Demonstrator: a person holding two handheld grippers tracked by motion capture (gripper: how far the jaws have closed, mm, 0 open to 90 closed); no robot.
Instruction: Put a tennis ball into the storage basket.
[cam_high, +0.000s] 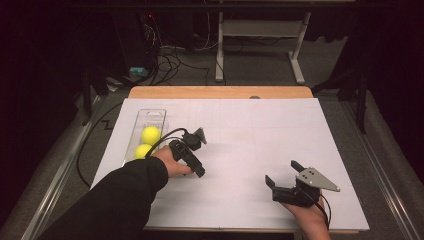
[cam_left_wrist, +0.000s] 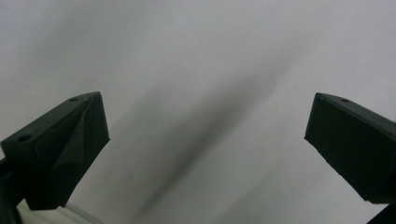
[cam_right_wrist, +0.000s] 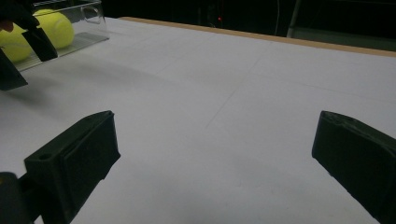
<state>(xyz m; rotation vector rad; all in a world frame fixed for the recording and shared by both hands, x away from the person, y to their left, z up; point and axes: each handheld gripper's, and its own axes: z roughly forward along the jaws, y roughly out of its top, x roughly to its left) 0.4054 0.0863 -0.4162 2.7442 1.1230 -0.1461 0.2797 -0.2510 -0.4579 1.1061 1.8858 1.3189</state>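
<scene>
A white table (cam_high: 240, 130) seen from above, with two hand-held grippers over it. The left gripper (cam_high: 192, 157) hovers at the left side, tipped downward toward the tabletop; its jaws are spread wide and hold nothing, with only bare white surface between them in the left gripper view. Just beside it, to its left, lies a clear tray (cam_high: 152, 116) holding two yellow balls (cam_high: 150, 135), one behind the other. The gripper does not touch the tray or the balls. The right gripper (cam_high: 282, 175) rests low near the front right edge, well apart from the tray, jaws also wide and empty. In the right gripper view the balls (cam_right_wrist: 56, 28) sit far off at upper left.
</scene>
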